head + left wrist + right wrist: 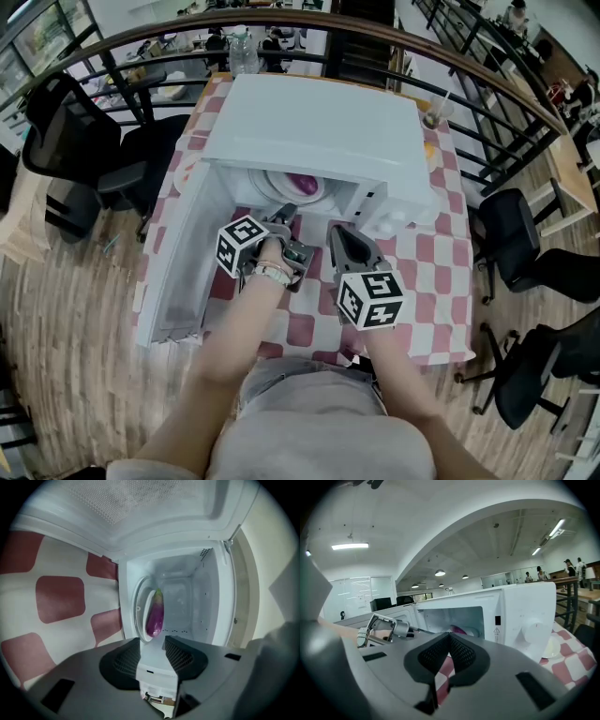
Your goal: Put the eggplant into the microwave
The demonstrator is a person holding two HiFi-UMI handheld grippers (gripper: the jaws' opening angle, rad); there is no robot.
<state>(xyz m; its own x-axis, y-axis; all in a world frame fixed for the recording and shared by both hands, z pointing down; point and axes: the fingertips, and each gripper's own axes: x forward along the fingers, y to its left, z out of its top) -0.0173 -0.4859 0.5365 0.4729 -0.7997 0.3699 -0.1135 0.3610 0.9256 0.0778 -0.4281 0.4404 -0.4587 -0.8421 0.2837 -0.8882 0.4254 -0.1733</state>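
The purple eggplant (155, 613) lies on the glass turntable plate (140, 603) inside the white microwave (319, 131), whose door (178, 272) hangs wide open. My left gripper (152, 641) is open just outside the cavity mouth, with nothing between its pads and a gap to the eggplant. In the head view the eggplant (302, 184) shows as a purple patch in the opening, ahead of the left gripper (286, 217). The right gripper (339, 234) is beside it, in front of the microwave; its jaws (449, 637) are shut and empty.
The microwave stands on a table with a red-and-white checked cloth (441, 281). Its control panel with a knob (532, 630) is to the right of the cavity. Black office chairs (84, 141) and a curved railing (487, 84) ring the table.
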